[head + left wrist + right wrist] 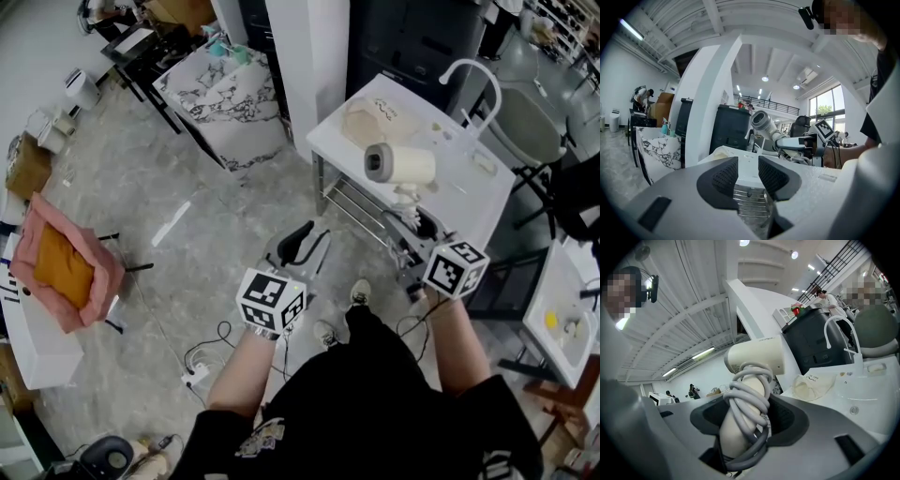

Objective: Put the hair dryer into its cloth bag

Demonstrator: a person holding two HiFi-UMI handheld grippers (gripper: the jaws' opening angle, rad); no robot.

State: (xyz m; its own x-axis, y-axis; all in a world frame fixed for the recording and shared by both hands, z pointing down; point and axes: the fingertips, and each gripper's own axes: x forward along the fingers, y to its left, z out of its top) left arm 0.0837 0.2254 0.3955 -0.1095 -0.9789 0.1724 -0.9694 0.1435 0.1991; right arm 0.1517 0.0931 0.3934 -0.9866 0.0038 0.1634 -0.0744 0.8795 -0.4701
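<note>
Right hand-held gripper [747, 420] clamping hair dryer [757, 357], left hand-held gripper [747, 176] spread empty, white table [469, 178], grey floor [216, 234]

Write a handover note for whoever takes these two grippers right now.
Right gripper: fingers closed on the handle of the hair dryer, with the cord wound round the handle. The dryer is held in the air near the white table.
Left gripper: open, nothing between its fingers.
Cloth bag: lying on the table, untouched.
Done: dryer picked up.
Left: open the bag and slide the dryer in.
</note>
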